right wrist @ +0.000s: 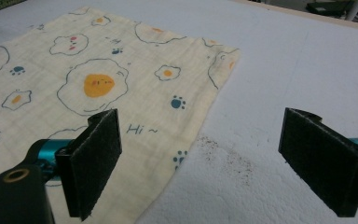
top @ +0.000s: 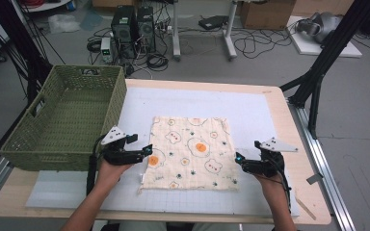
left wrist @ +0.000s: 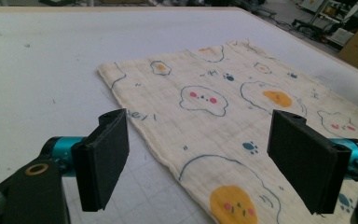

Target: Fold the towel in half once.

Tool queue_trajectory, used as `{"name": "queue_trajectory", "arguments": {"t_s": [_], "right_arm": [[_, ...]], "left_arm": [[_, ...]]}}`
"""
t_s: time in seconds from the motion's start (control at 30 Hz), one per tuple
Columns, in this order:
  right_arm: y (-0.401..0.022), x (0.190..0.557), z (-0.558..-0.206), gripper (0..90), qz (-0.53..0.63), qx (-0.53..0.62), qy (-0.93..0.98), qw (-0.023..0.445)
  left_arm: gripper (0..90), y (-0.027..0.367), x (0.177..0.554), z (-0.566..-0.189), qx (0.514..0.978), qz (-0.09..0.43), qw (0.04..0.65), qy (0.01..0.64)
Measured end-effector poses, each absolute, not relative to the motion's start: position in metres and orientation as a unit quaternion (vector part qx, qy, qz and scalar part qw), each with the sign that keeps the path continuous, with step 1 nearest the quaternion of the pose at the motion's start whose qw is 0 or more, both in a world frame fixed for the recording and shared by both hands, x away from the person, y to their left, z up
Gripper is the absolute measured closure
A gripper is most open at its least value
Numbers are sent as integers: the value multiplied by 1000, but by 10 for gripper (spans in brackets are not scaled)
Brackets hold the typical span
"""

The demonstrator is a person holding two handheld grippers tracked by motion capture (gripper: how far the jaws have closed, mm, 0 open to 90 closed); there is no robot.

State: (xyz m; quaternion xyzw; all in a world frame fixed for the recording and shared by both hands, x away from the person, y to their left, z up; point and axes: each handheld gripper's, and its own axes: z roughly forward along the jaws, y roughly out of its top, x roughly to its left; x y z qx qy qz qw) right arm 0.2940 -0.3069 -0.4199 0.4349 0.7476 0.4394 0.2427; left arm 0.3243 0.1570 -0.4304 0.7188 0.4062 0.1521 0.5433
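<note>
green wicker basket at far left of counter. left hand-held gripper jaws wide apart, straddling the left edge of the cloth, holding nothing. cloth lies flat mid-counter on the white mat, nearly square, edges roughly parallel to the counter edges, no clear long axis. right hand-held gripper jaws wide, at the cloth's right edge near its near corner, empty.

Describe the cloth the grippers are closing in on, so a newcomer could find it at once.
On the white mat covering the table, right of the green basket, a square cloth lies flat. The open left gripper and open right gripper flank its near corners. It is cream, printed with fried eggs, bears and blue paw marks.
</note>
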Motion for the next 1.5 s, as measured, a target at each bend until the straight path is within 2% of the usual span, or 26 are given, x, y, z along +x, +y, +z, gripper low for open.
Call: {"name": "queue_trajectory", "arguments": {"t_s": [0.17,0.3,0.77,0.87,1.13,1.5], "right_arm": [[-310,292,-421,142,440,436,747,240],[-313,293,-421,146,440,436,748,240],[-316,291,-422,153,446,433,750,228],[-316,292,-423,153,447,435,748,225],[-315,292,-423,153,448,435,749,223],[-317,292,-425,152,446,437,749,220]], "left_arm": [[214,153,340,-424,713,148,549,410],[168,145,358,-420,718,151,532,422],[206,136,397,-409,721,159,510,442],[237,136,404,-413,718,158,507,450],[246,129,430,-423,739,165,467,456],[273,121,452,-442,746,154,432,483]]}}
